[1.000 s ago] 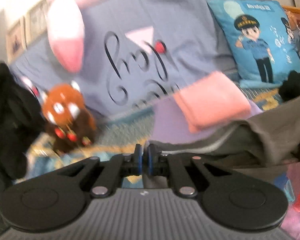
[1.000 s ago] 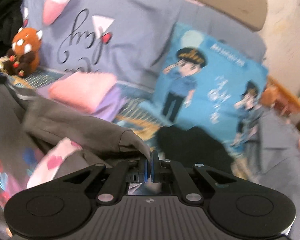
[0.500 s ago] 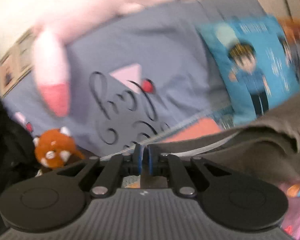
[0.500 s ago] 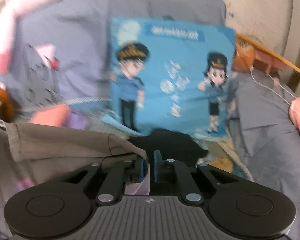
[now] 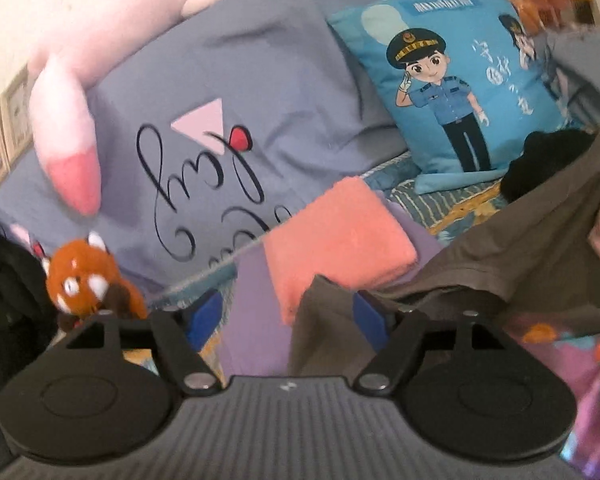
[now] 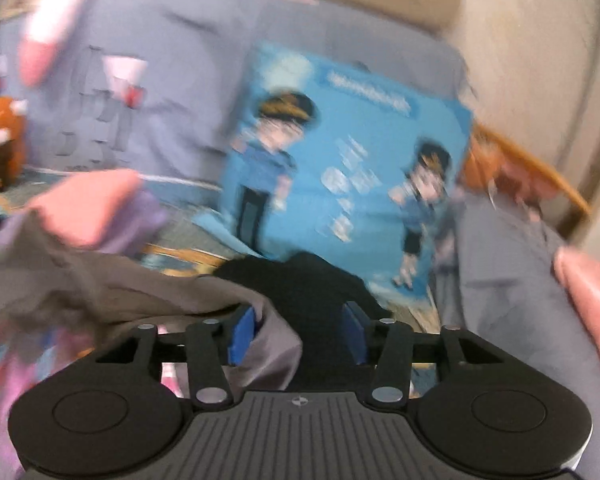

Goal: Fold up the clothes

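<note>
A grey-brown garment (image 5: 500, 248) with a colourful print lies crumpled on the bed, low and to the right in the left wrist view. My left gripper (image 5: 287, 322) has its jaws opening wide. A corner of the garment (image 5: 324, 320) stands loose between them, and the pads do not press on it. The right wrist view is blurred. There my right gripper (image 6: 298, 334) is also opening, and a fold of the same garment (image 6: 100, 280) droops by its left pad (image 6: 242, 336) without being pinched.
A folded pink garment (image 5: 340, 236) rests on a purple one (image 5: 252, 312) just ahead. Behind stand a grey-blue pillow (image 5: 240, 100), a blue cartoon pillow (image 5: 452, 92), a pink plush (image 5: 64, 120) and a red panda toy (image 5: 84, 276). A black garment (image 6: 308, 280) lies ahead.
Both grippers were shut on the grey-brown garment's edge and now stand open, with the cloth loose. Both views swung sideways across the bed.
</note>
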Demonstrator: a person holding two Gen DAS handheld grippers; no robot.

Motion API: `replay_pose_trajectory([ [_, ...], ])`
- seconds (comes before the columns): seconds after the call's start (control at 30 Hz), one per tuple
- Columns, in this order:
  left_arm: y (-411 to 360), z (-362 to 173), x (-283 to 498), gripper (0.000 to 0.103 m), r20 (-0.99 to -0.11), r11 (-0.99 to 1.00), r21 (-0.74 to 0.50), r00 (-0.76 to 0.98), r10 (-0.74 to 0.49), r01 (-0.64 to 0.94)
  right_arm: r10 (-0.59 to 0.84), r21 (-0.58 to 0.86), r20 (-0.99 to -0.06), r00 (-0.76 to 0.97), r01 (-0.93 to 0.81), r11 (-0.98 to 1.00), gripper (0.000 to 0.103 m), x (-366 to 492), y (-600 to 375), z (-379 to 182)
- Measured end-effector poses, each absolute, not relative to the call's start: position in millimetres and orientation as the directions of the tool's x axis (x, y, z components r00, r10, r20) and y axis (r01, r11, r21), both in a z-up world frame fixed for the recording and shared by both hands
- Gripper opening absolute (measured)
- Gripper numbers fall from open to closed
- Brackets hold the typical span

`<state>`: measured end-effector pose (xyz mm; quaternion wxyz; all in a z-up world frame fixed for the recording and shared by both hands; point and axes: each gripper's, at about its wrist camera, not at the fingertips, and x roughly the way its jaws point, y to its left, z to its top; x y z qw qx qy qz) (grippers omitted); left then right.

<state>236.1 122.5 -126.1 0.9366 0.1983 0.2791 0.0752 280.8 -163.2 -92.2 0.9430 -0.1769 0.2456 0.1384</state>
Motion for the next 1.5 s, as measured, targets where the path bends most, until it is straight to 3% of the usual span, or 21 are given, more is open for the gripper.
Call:
replay_pose_trajectory([
  [0.1,123.9,-125.1,218.4,0.079,-0.485,0.904,0.425,0.835,0.258,-0.033,0.114,-0.417,-0.457,0.882,-0.326,0.849,0.056,257.0,-149.8,-101.6],
  [0.23,130.0,-129.4,203.0,0.081,-0.507,0.906,0.422,0.819,0.269,-0.036,0.016,-0.504,-0.426,0.905,-0.252,0.826,0.054,258.1,-145.2,-109.3],
  [0.37,138.3,-140.4,186.8,0.081,-0.533,0.909,0.415,0.802,0.27,-0.031,0.2,-0.401,-0.493,0.847,-0.425,0.811,0.058,239.4,-138.8,-110.2],
  [0.5,139.3,-155.4,172.6,0.081,-0.574,0.925,0.381,0.781,0.246,-0.011,0.157,-0.545,-0.533,0.831,-0.48,0.687,0.058,225.1,-108.6,-146.7],
  [0.57,136.5,-161.0,165.5,0.081,-0.587,0.929,0.37,0.776,0.231,0.004,0.122,-0.58,-0.558,0.821,-0.491,0.65,0.042,228.6,-100.9,-165.5],
  [0.6,135.1,-162.8,162.7,0.081,-0.591,0.931,0.366,0.775,0.224,0.01,0.105,-0.573,-0.573,0.813,-0.489,0.658,0.016,234.3,-103.0,-169.4],
  [0.63,133.1,-164.0,160.6,0.082,-0.594,0.931,0.365,0.774,0.219,0.016,0.089,-0.555,-0.59,0.802,-0.484,0.676,0.004,240.8,-107.2,-170.5],
  [0.73,131.8,-166.0,155.0,0.084,-0.591,0.928,0.372,0.777,0.216,0.025,0.073,-0.486,-0.599,0.798,-0.435,0.758,0.003,257.4,-131.1,-155.8],
  [0.9,137.2,-165.3,155.2,0.085,-0.593,0.93,0.367,0.774,0.221,0.015,-0.034,-0.514,-0.483,0.875,-0.252,0.82,0.003,296.9,-194.9,-93.1],
  [1.1,141.6,-165.2,155.7,0.085,-0.602,0.94,0.341,0.766,0.226,-0.009,-0.19,-0.464,-0.507,0.841,-0.08,0.882,0.003,369.8,-259.3,-47.9],
  [1.27,140.4,-174.8,153.5,0.085,-0.616,0.936,0.353,0.753,0.231,0.001,-0.175,-0.231,-0.687,0.705,0.015,0.973,0.009,401.2,-307.2,-72.6],
  [1.37,141.3,-179.7,152.4,0.085,-0.62,0.932,0.363,0.745,0.244,-0.003,-0.197,-0.186,-0.702,0.685,0.091,0.978,0.02,401.0,-321.8,-85.6],
  [1.43,144.0,-181.3,150.8,0.085,-0.619,0.93,0.368,0.744,0.252,-0.008,-0.266,-0.24,-0.667,0.696,0.138,0.961,0.029,397.5,-323.7,-86.8],
  [1.5,147.1,-182.5,149.5,0.086,-0.618,0.929,0.371,0.742,0.259,-0.014,-0.354,-0.376,-0.578,0.735,0.146,0.915,0.028,392.0,-312.9,-84.3],
])
